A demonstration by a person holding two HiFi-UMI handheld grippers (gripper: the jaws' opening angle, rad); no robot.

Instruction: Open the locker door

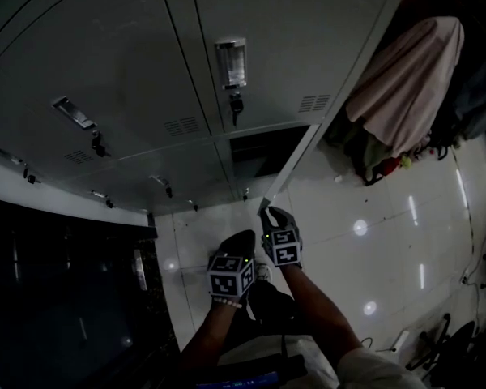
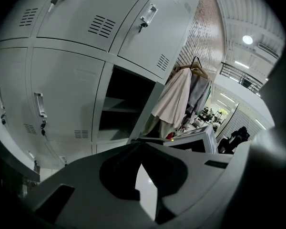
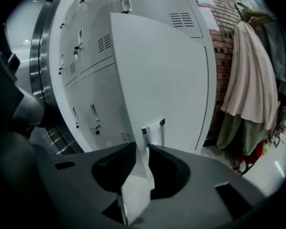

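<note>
Two grippers are in view before a bank of grey sheet-metal lockers (image 1: 105, 47) with flat, smooth fronts and small louvred vents (image 3: 181, 19). The right gripper (image 3: 142, 149) has its fingers pinching the thin free edge of the locker door (image 3: 157, 70), just below a shiny chrome handle plate (image 3: 155, 130). This door belongs to a lower locker and stands swung out from the row, so the head view shows it almost edge-on as a narrow pale strip. Behind it the open compartment (image 2: 124, 99) is dark and rectangular, with one flat shelf inside.

The left gripper (image 2: 139, 144) holds nothing. Its fingers are pressed together at the tips, and it hangs beside the right gripper, apart from the door.

On the swing side of the door there is glossy white tiled floor (image 1: 373, 217) that reflects the ceiling lamps. Further on that side a soft pale coat (image 3: 250, 80) hangs in folds on a hanger against a brick wall (image 3: 224, 32), well apart from the door edge.
</note>
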